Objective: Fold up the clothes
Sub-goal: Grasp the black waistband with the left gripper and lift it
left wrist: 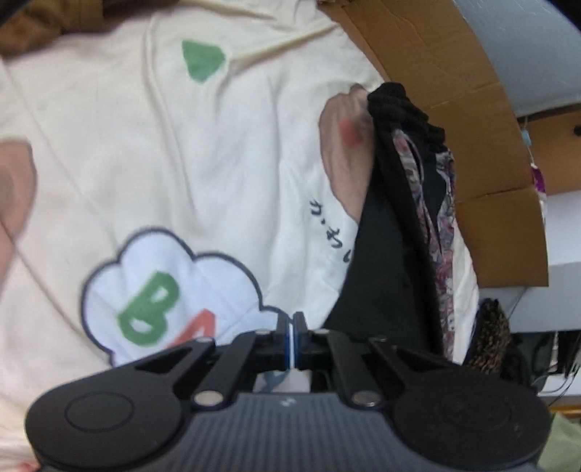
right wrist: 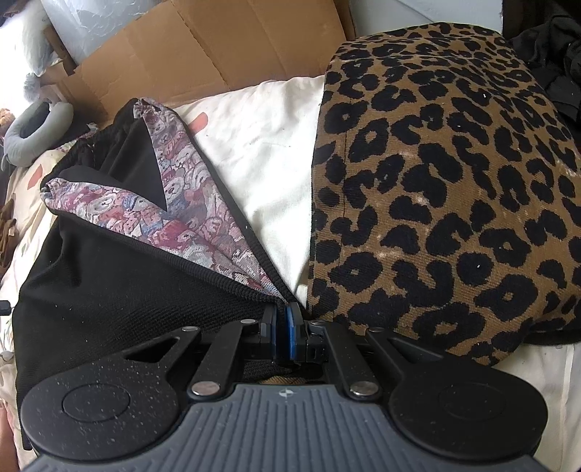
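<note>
the right gripper (right wrist: 282, 319) pinches the hem of a black garment with bear-print lining (right wrist: 109, 268), lifted half-doubled over a cream printed sweatshirt (left wrist: 174, 145) beside a leopard-print piece (right wrist: 435, 181), while the left gripper (left wrist: 290, 323) is closed, seemingly on white fabric; folding looks partway.

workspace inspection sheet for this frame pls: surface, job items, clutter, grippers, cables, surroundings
Surface: cream printed cloth covers it, wrinkled; what lies beneath is hidden.
Job's things: black garment with patterned lining, partly lifted, lining turned out.
Clutter: leopard-print fabric bunched beside the black garment; brown cloth at the far edge.
Grippers: left gripper shut on a thin white edge, apparently the cream cloth; right gripper shut on the black garment's ribbed edge.
Cables: thin wires below the surface edge, away from the work.
Surroundings: cardboard box behind the clothes; grey ring cushion off to one side.
</note>
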{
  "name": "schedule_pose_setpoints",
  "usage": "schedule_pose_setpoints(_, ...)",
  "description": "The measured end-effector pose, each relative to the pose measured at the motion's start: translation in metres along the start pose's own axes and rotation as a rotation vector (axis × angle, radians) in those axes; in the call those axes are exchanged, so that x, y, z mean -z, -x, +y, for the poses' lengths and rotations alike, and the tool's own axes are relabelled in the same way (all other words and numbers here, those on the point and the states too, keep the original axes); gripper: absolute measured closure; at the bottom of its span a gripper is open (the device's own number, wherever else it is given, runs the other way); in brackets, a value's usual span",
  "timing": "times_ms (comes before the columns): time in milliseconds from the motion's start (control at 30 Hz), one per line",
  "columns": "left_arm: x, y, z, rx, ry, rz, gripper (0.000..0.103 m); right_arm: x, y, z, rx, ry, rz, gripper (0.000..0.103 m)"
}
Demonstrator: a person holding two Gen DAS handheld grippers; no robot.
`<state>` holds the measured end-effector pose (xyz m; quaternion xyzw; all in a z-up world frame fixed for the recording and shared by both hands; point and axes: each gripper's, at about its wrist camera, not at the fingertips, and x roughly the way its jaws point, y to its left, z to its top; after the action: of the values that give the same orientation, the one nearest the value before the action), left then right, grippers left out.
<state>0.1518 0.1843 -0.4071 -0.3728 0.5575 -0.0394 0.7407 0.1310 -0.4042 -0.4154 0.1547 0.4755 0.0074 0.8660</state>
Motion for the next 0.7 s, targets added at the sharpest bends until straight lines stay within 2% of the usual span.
schedule_pose_setpoints(133,-0.014,0.003,-0.011,-0.030,-0.024,-0.025,0.096,0.000,0.001,0.001,0.000,0.005,-0.003,0.093)
schedule_pose_setpoints(200,-0.024,0.001,-0.022,-0.035,-0.046,-0.038,0.085,0.001,0.001,0.001,-0.001,0.006,-0.007,0.093)
schedule_pose_setpoints(433,-0.057,-0.007,-0.060,-0.051,-0.123,-0.084,0.072,0.003,0.005,0.000,-0.011,0.016,-0.016,0.093)
schedule_pose_setpoints(533,-0.071,-0.011,-0.076,-0.058,-0.157,-0.104,0.059,0.004,0.005,-0.002,-0.017,0.013,-0.016,0.093)
schedule_pose_setpoints(700,-0.088,-0.031,-0.090,-0.031,-0.182,-0.115,0.050,0.004,0.004,-0.002,-0.020,0.015,-0.013,0.093)
